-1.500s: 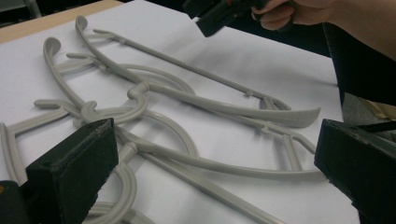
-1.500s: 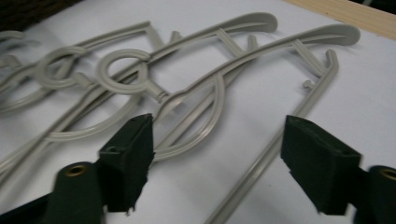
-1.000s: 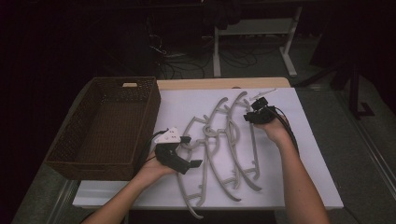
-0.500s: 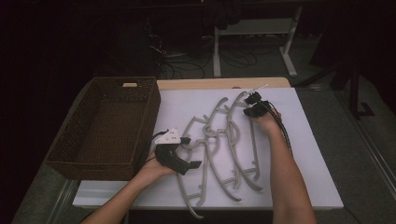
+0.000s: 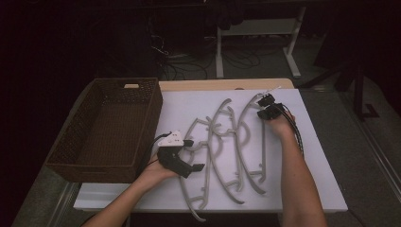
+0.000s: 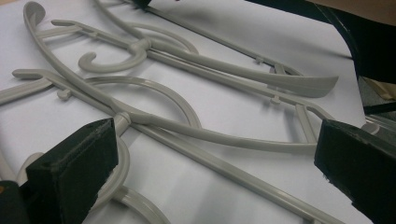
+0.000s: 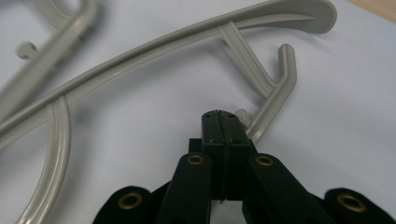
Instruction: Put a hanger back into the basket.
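Several grey plastic hangers [image 5: 227, 146] lie overlapping on the white table top [image 5: 312, 156]. My left gripper [image 5: 195, 154] rests at their left side, open. In the left gripper view its jaws stand wide apart [image 6: 217, 144], with hanger arms [image 6: 187, 130] lying on the table between them, untouched. My right gripper [image 5: 263, 100] is at the far end of the rightmost hanger. In the right gripper view its jaws [image 7: 224, 116] are shut flat against each other with nothing between them. Their tip sits beside that hanger's lower bar [image 7: 271, 107], near the notch of the hanger's arm [image 7: 154, 46].
A brown wicker basket [image 5: 156, 113] stands at the table's left, right beside the left hand. A strip of wooden table edge [image 5: 208, 85] shows behind the white top. Beyond it the dark floor holds desk legs and cables.
The right hand has moved farther up the table, toward the far end of the rightmost hanger. The left hand and the hangers have kept still.
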Demonstrator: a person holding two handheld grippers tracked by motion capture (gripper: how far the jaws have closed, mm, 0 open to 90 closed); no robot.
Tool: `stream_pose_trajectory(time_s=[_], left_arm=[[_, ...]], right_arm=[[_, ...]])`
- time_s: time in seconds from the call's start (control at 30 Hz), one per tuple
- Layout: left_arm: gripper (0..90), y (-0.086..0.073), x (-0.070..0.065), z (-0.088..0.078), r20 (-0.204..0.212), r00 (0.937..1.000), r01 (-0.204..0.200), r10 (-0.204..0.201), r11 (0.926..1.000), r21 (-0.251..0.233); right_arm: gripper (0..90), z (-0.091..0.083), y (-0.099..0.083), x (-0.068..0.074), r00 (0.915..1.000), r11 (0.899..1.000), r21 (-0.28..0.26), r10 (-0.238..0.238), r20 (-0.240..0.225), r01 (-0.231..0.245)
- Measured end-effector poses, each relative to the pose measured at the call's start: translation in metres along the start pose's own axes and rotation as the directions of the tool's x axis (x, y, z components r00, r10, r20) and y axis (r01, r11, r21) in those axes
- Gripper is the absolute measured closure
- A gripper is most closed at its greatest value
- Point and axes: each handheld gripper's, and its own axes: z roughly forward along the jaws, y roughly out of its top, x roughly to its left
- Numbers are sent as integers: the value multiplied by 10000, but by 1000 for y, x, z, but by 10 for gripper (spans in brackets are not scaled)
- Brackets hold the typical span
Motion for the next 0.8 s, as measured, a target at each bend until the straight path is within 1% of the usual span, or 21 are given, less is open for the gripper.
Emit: stream_pose_trajectory(time_s=[0.07,0.1,0.17,0.2,0.3,0.43,0.47,0.5,0.57,0.6,0.63,0.7,0.8], left_arm=[[0,0,0,0,-11,10000,-7,7,10000,11],[0,0,0,0,2,10000,0,0,10000,14],[0,0,0,1,6,10000,-10,10,10000,29],[0,0,-1,2,14,10000,-15,15,10000,47],[0,0,-1,3,19,10000,-18,18,10000,71],[0,0,-3,3,43,10000,-67,67,9999,96],[0,0,-3,3,48,10000,-65,65,9999,104],[0,0,-3,4,48,10000,-74,73,9999,124],[0,0,-3,4,53,10000,-48,47,9999,130],[0,0,-3,4,42,10000,-43,42,9999,139],[0,0,-4,4,35,10000,-49,49,9999,136],[0,0,-4,4,50,10000,-44,43,9999,116],[0,0,-4,4,39,10000,-71,70,9998,181]], right_arm=[[891,-4,-6,-6,9998,9999,95,63,192,-64],[891,-9,-12,-12,9995,9998,134,159,271,-162],[891,-9,-12,-12,9995,9998,134,159,271,-162],[891,-14,-22,-19,9986,9993,189,321,412,-329],[891,-19,-30,-24,9976,9988,275,399,558,-415],[892,-26,-45,-33,9951,9969,363,676,722,-703],[892,-31,-51,-36,9940,9960,333,808,742,-835],[892,-31,-51,-36,9940,9960,333,808,742,-835],[892,-34,-59,-37,9934,9955,341,859,757,-887],[892,-34,-59,-37,9934,9955,341,859,757,-887],[892,-35,-60,-38,9928,9946,362,948,739,-976],[891,-36,-61,-38,9926,9948,450,868,851,-909],[892,-39,-65,-40,9896,9933,560,949,1085,-1014]])
